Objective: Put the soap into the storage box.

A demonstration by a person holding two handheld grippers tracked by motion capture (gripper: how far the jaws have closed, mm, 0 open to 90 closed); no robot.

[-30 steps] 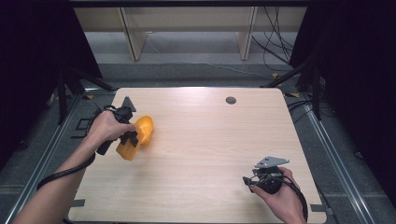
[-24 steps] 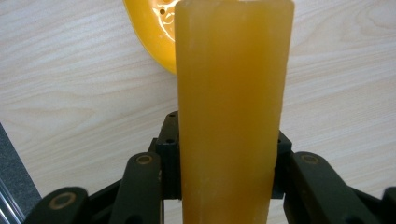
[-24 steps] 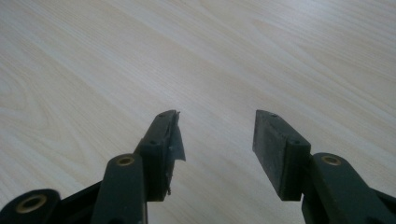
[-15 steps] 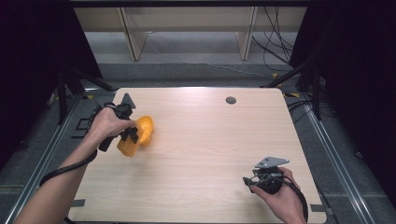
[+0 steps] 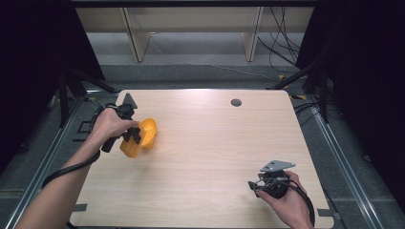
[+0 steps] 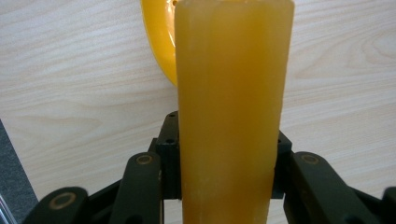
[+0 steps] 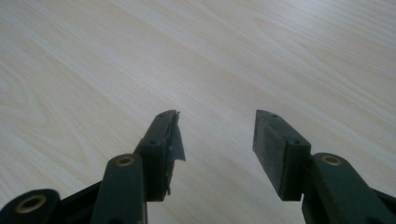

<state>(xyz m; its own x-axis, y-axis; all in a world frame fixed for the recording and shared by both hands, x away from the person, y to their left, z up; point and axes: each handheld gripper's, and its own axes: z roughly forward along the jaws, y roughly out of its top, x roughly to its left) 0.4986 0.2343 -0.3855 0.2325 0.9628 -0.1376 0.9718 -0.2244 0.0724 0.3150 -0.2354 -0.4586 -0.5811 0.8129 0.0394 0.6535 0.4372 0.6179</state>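
Right tool (image 5: 254, 186): near right of the table (image 5: 215, 143), in the person's right hand, jaws spread over bare wood, nothing between them.
Left tool (image 5: 135, 135): at the left edge, jaws pinching the orange block (image 5: 131, 147) by its sides.
Orange block, close up (image 6: 231, 107): tall and translucent, clamped between the black jaws.
Yellow bowl (image 5: 149, 133): just beyond the block, touching or nearly so; contact unclear.
Done: the block is gripped.
Left: by my reading, moving and placing it; the right tool has no part yet.
Far: a small dark disc (image 5: 236, 102) set in the table.
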